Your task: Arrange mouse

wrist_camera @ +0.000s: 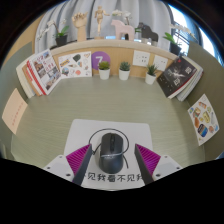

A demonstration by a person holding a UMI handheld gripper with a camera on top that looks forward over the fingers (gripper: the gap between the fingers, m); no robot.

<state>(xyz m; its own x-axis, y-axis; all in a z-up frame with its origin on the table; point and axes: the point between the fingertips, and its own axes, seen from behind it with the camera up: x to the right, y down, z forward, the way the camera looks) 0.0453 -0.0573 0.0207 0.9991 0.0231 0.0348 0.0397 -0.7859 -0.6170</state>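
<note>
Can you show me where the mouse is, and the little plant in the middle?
mouse (pixel 112 152): gripper view, top of its dark body, between the fingers.
middle potted plant (pixel 125 71): gripper view, on its white pot.

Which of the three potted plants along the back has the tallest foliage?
The middle potted plant; its leaves rise higher than those of the left one and the right one.

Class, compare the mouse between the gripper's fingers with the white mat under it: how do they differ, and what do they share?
The mouse is dark and rounded; the mat is white, flat and printed. The mouse is smaller and lies on the mat, which spreads past it on all sides. Both lie on the green table, between the open gripper's fingers.
</note>
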